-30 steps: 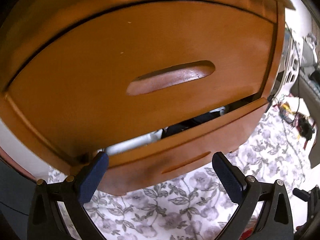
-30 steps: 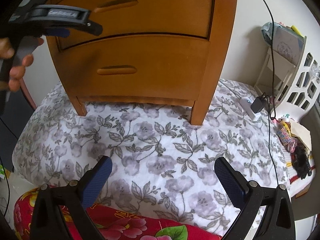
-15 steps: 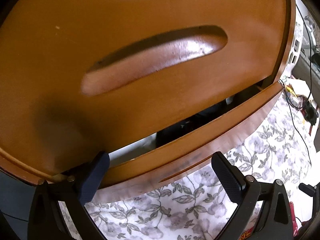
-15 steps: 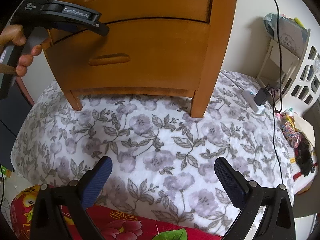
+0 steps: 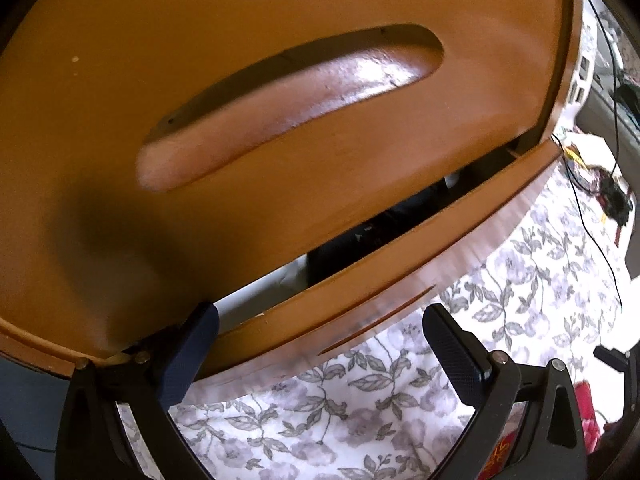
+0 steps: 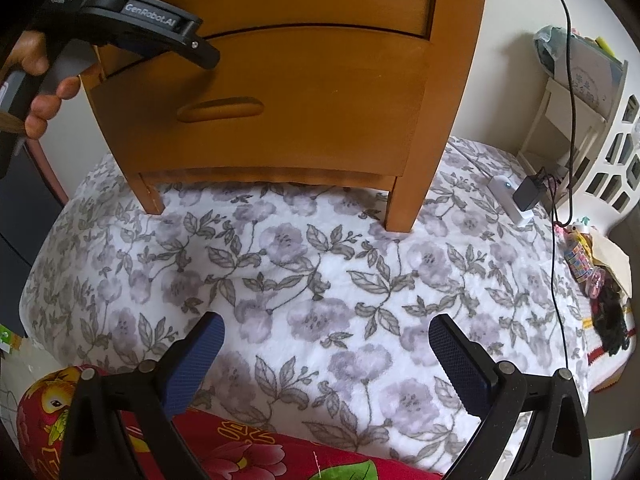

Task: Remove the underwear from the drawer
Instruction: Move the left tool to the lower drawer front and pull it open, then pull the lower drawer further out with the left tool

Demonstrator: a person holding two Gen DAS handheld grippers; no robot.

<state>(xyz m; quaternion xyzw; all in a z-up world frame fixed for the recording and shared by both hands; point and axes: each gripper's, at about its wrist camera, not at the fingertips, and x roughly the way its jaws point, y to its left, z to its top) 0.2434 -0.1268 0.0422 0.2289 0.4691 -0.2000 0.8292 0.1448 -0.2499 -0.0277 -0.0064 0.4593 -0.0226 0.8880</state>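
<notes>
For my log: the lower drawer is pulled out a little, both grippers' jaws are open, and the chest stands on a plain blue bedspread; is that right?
Not quite. The right wrist view shows the chest standing on a white bedspread printed with grey flowers, not a plain blue one. The rest holds: lower drawer out a little, left gripper and right gripper with jaws open.

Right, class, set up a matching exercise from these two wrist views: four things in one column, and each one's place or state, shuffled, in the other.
Things:
1. lower drawer
2. left gripper
3. right gripper
4. white charger

Places or states:
A. open, over the floral bedspread
B. pulled slightly out
C. on the bedspread, right of the nightstand
D. open, close to the drawer fronts

Pairs: 1-B, 2-D, 3-A, 4-C
</notes>
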